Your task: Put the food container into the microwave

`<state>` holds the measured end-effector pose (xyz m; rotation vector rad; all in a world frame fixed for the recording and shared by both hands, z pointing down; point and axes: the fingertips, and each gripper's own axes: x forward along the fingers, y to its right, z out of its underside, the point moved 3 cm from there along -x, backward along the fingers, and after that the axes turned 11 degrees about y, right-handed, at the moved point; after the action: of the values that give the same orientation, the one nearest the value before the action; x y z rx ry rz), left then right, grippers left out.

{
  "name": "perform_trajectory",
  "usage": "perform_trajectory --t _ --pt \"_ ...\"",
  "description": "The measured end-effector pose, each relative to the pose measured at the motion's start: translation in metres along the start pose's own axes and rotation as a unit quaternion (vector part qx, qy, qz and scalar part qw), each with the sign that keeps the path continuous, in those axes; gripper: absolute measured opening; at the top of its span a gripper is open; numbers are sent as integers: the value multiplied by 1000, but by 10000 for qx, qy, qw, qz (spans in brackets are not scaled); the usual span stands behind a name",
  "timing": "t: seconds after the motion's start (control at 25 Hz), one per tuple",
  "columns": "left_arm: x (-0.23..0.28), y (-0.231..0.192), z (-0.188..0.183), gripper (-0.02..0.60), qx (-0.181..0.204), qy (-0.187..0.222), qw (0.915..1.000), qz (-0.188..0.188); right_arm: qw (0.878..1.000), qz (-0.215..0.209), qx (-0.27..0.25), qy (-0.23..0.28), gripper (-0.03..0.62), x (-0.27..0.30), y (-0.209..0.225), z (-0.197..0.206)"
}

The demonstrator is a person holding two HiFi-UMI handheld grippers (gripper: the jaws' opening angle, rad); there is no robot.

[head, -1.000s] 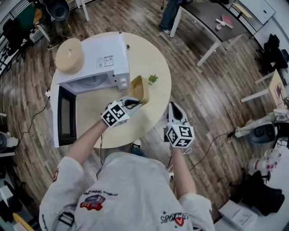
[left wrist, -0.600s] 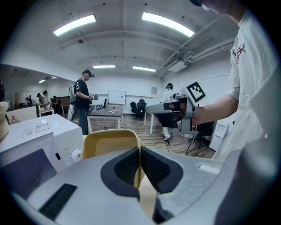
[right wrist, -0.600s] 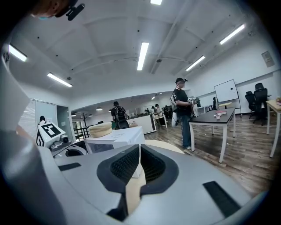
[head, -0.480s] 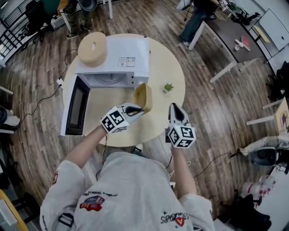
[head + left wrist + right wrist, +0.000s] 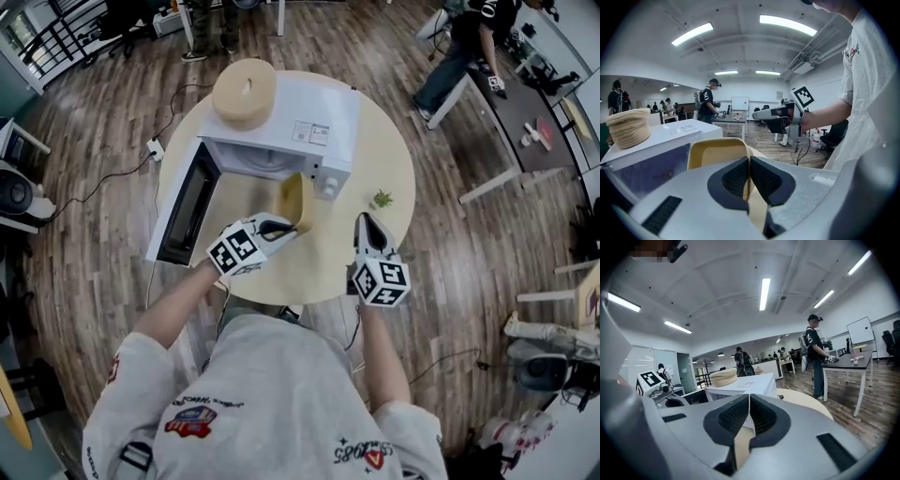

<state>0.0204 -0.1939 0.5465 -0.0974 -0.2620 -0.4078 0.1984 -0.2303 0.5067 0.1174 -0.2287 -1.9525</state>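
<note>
Tan food container (image 5: 293, 200): was held tipped on edge over the desk (image 5: 375, 150), just in front of the white microwave (image 5: 309, 127), not yet inside. Left gripper (image 5: 284, 223): fingers were nipped nearly closed on its rim wall. Right gripper (image 5: 367, 228): fingers were pressed together, holding nothing. Handling judged best: level it, clear the swung-out door (image 5: 186, 199), and enter the cavity low before release.

There is one round, light wooden table (image 5: 380, 141). I count one white box-shaped microwave (image 5: 300, 127), one tan rounded food container (image 5: 294, 201), one round beige woven object (image 5: 244, 92) and one small green potted plant (image 5: 382, 199). There are two grey claws: the left claw (image 5: 281, 225) and the right claw (image 5: 367, 223).
</note>
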Motion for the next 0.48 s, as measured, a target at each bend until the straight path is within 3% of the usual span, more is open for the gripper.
perform_trajectory --t 0.48 --pt "-69 -41 23 15 -214 -54 9955 -918 9979 -633 -39 -137 0 51 -50 8"
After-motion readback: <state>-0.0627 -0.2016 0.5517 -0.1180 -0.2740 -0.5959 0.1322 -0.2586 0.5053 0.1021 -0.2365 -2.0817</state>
